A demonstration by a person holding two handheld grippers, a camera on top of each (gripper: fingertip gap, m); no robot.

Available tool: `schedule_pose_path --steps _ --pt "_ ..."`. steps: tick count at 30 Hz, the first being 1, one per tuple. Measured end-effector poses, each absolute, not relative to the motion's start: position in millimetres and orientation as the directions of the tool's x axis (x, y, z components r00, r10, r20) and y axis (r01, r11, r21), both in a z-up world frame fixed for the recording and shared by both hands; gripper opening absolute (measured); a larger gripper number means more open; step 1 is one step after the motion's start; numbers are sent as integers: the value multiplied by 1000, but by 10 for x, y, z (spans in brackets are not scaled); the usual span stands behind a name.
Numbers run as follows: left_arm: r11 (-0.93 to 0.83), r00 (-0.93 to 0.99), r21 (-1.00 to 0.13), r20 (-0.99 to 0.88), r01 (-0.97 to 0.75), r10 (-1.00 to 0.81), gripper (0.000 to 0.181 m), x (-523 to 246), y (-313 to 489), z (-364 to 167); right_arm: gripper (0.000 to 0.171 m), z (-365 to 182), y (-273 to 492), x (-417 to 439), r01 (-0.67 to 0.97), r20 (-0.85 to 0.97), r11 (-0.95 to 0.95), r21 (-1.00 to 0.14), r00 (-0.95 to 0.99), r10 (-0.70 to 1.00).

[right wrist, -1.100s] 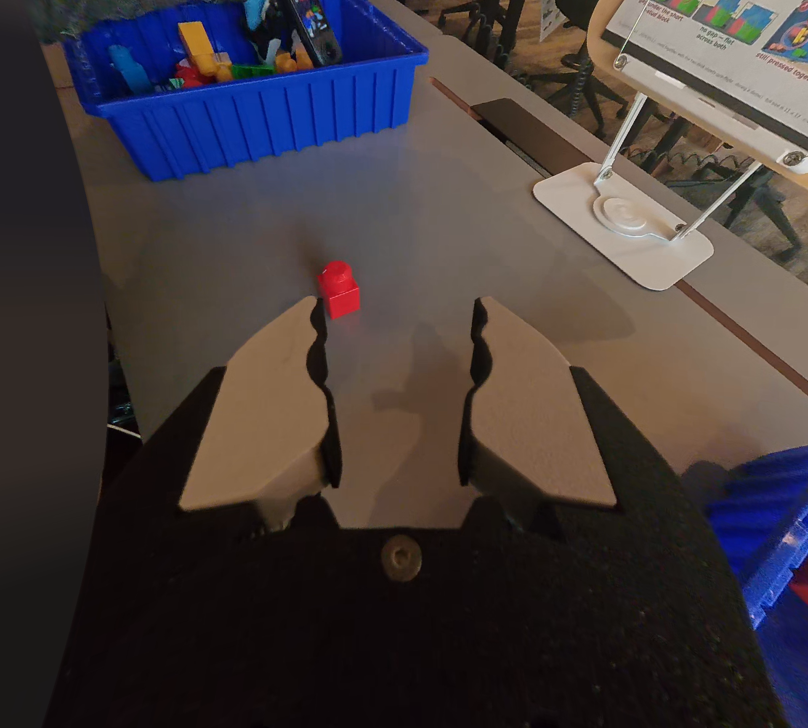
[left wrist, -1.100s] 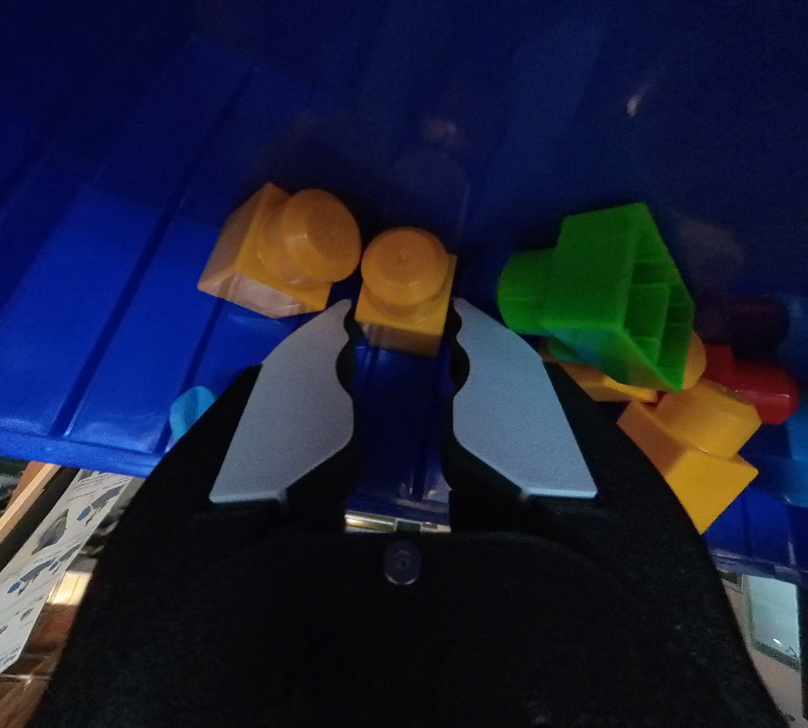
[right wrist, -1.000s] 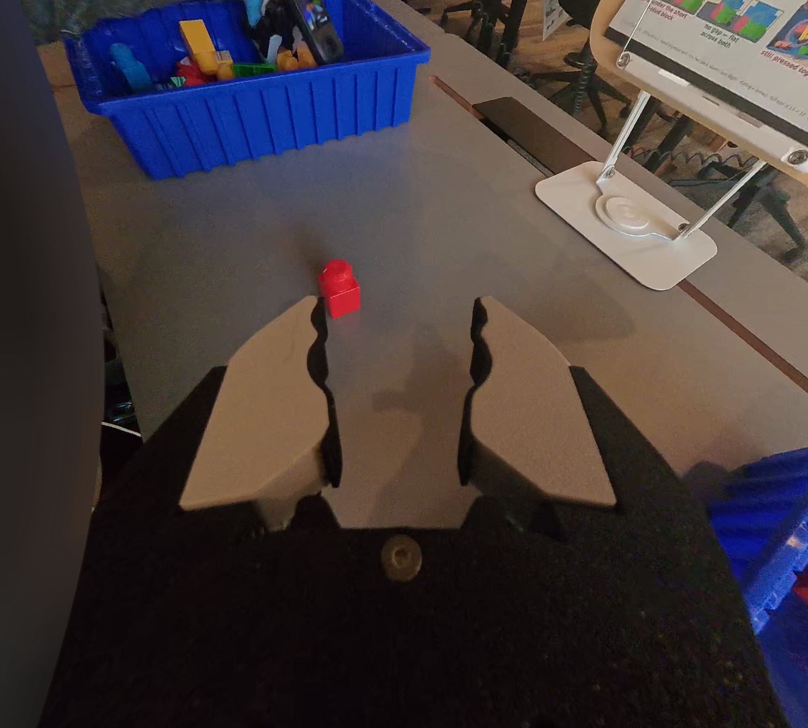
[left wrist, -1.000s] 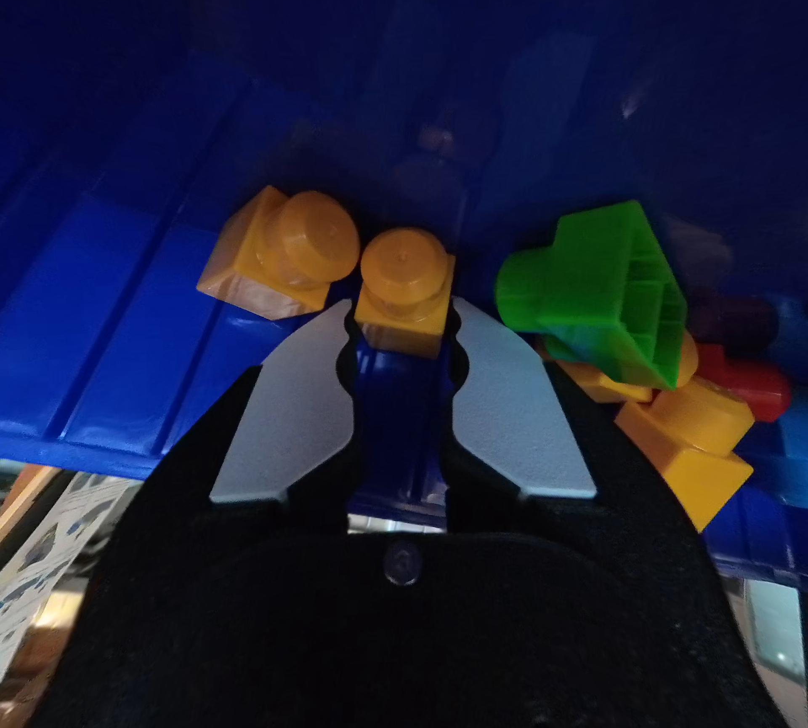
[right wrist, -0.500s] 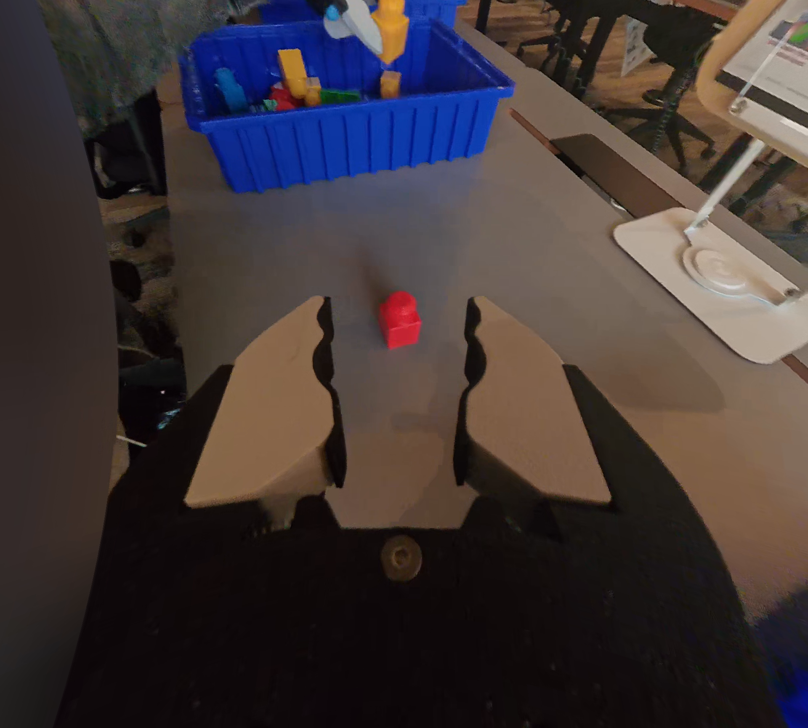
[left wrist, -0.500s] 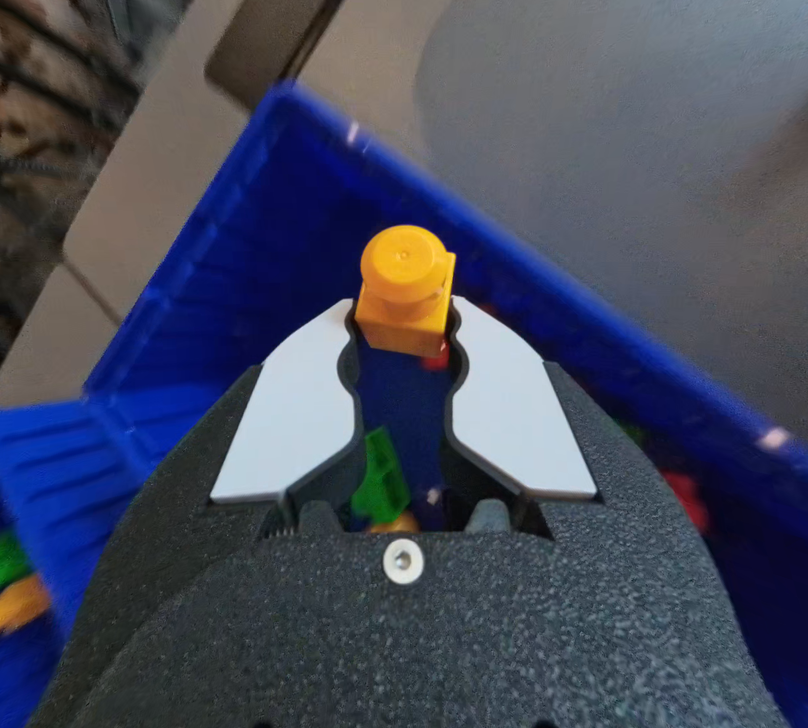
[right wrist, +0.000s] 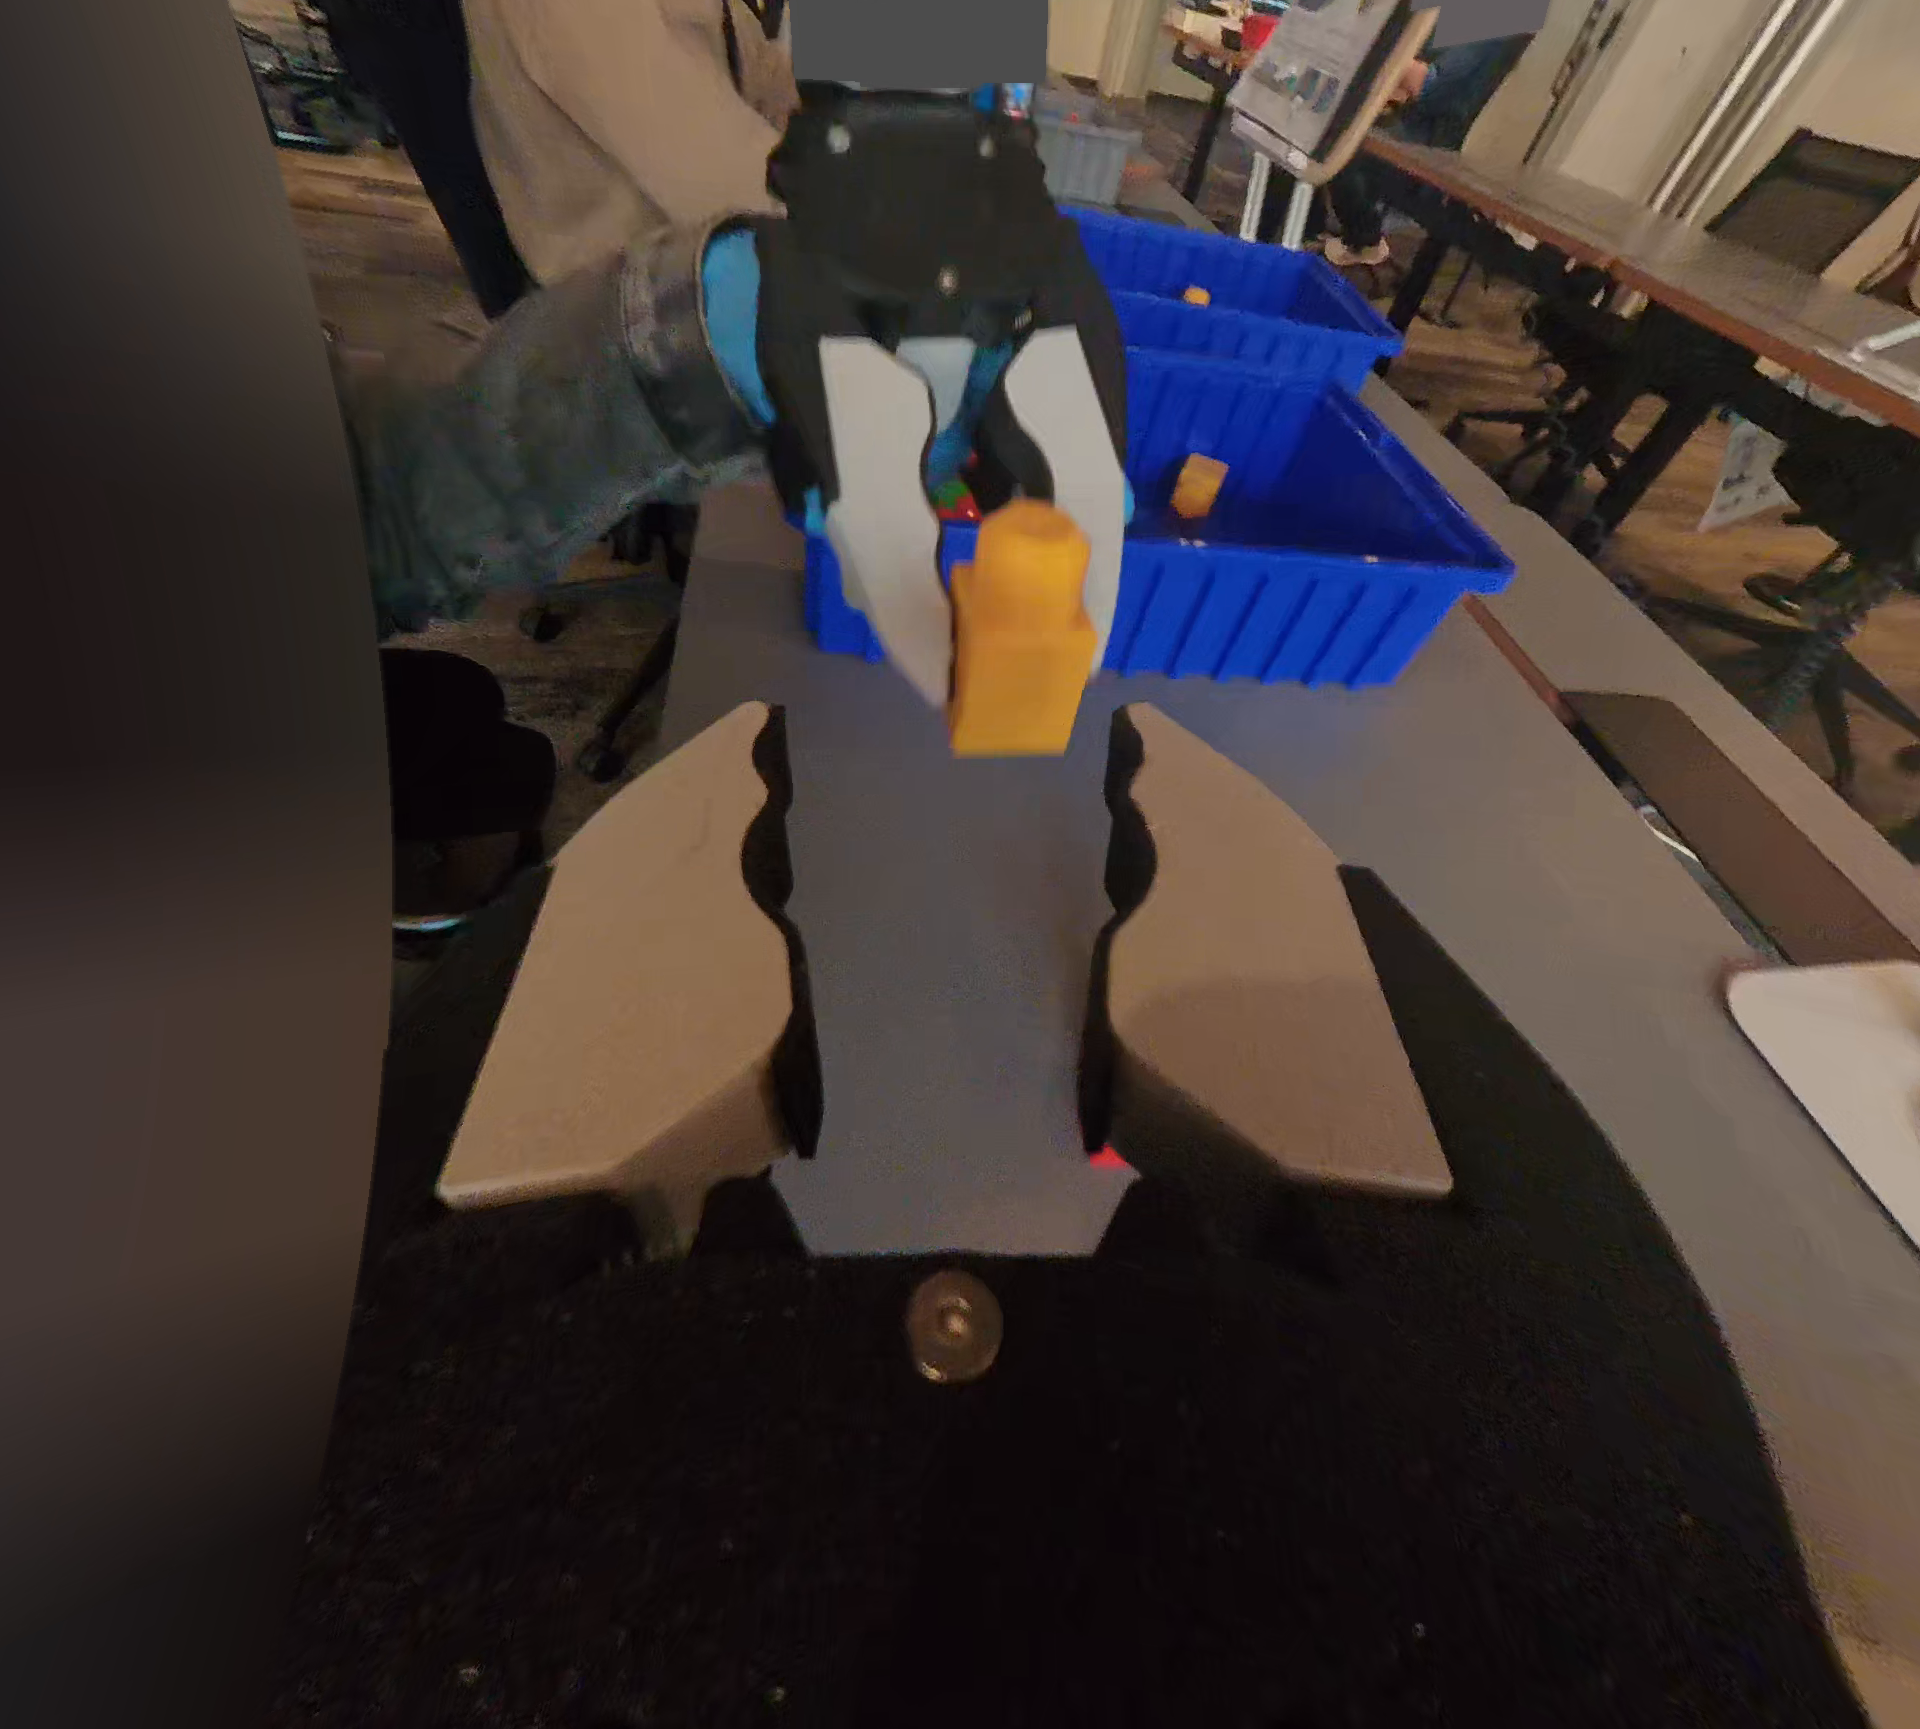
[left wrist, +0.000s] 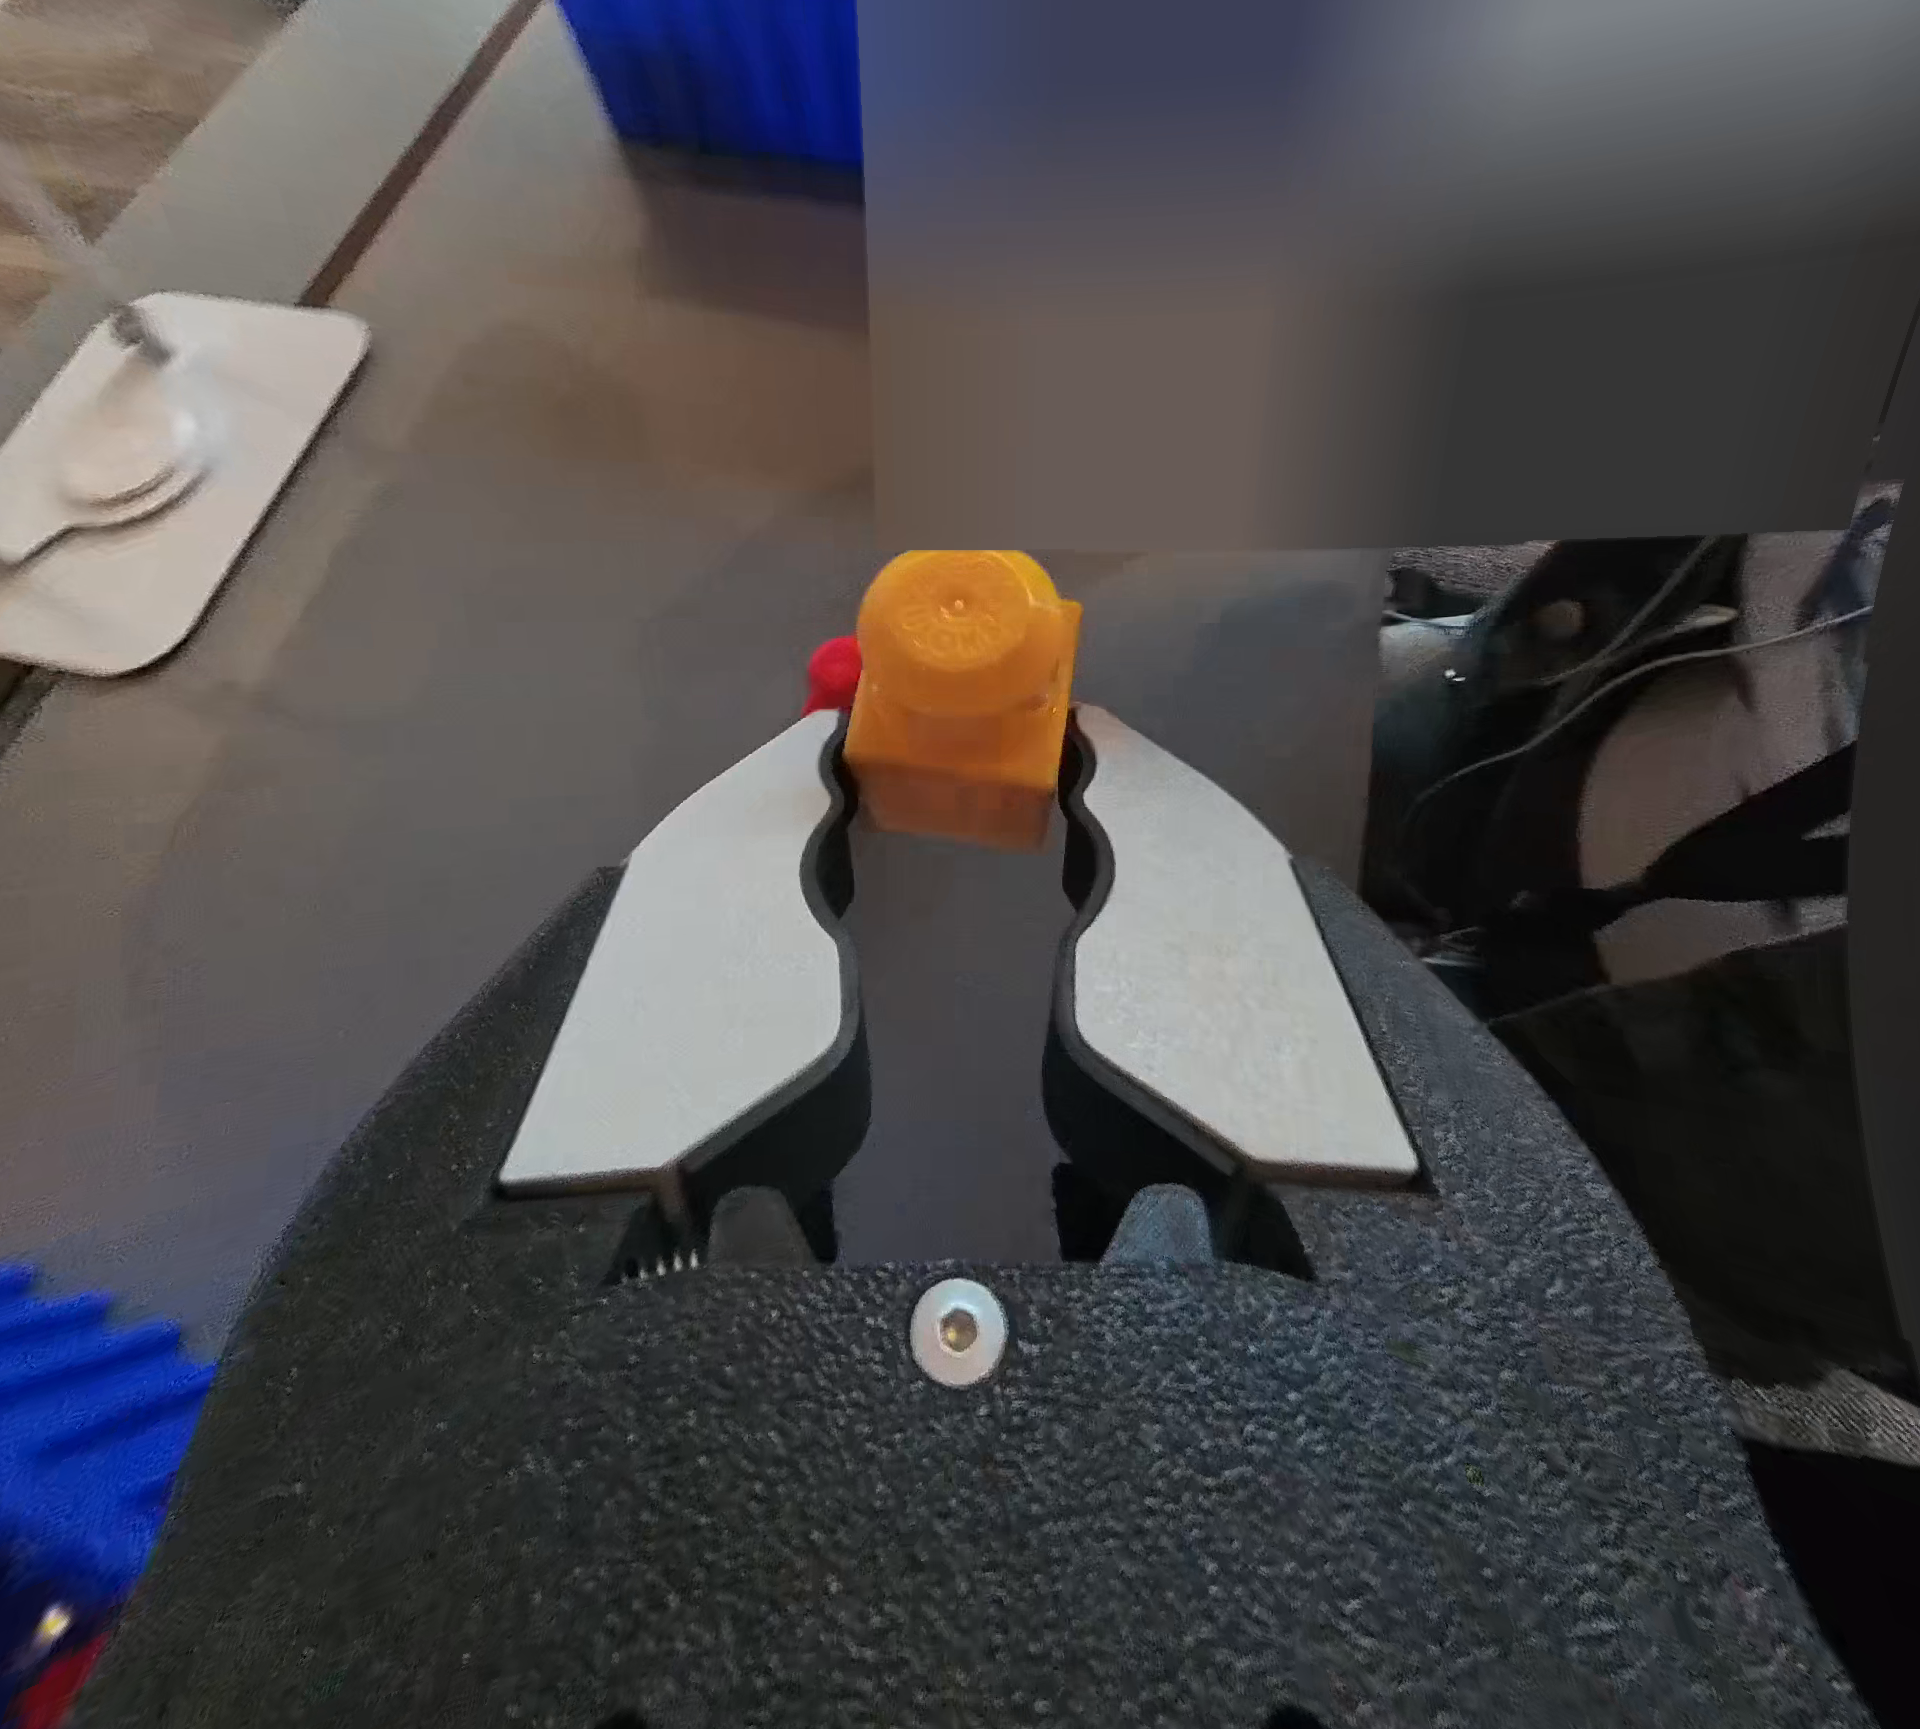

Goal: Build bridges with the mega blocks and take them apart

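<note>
1. Left claw [left wrist: 956, 744]: fingertips clamped on the sides of an orange block [left wrist: 961, 692], stud pointing away from the camera, held above the grey desk [left wrist: 468, 796].
2. Red block [left wrist: 834, 673]: on the desk, partly hidden at the orange block's 9 o'clock edge.
3. Right claw [right wrist: 951, 765]: fingers apart, nothing between them, low over the desk.
4. Blue bin [right wrist: 1299, 599]: at 12 o'clock in the right wrist view, behind the left claw, holding loose blocks.

red block [left wrist: 831, 669] mostly hidden behind orange block [left wrist: 961, 703]; near blue bin [left wrist: 73, 1430] blurred, cut off.
</note>
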State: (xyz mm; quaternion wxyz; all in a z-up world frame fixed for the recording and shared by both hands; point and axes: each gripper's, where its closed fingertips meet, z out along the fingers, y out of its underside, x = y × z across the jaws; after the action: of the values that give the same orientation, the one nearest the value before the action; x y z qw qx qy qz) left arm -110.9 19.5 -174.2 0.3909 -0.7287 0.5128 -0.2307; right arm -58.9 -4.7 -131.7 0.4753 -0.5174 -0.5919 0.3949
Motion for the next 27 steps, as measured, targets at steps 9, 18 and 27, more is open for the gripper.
schedule_pose_path --steps 9,18,27 --pt "-109 273 -786 -79 -608 -959 37 -625 -123 -1847 45 -1442 -176 -730 299 192 201 -933 -62 980" --pt "-85 237 -763 -90 -641 -967 38 -561 -184 -1909 29 -1576 -218 -729 357 185 213 -910 -111 977" --pt "-177 354 -793 -52 -583 -934 51 -723 -81 -1913 28 -1621 31 -549 322 298 317 -892 -108 948"
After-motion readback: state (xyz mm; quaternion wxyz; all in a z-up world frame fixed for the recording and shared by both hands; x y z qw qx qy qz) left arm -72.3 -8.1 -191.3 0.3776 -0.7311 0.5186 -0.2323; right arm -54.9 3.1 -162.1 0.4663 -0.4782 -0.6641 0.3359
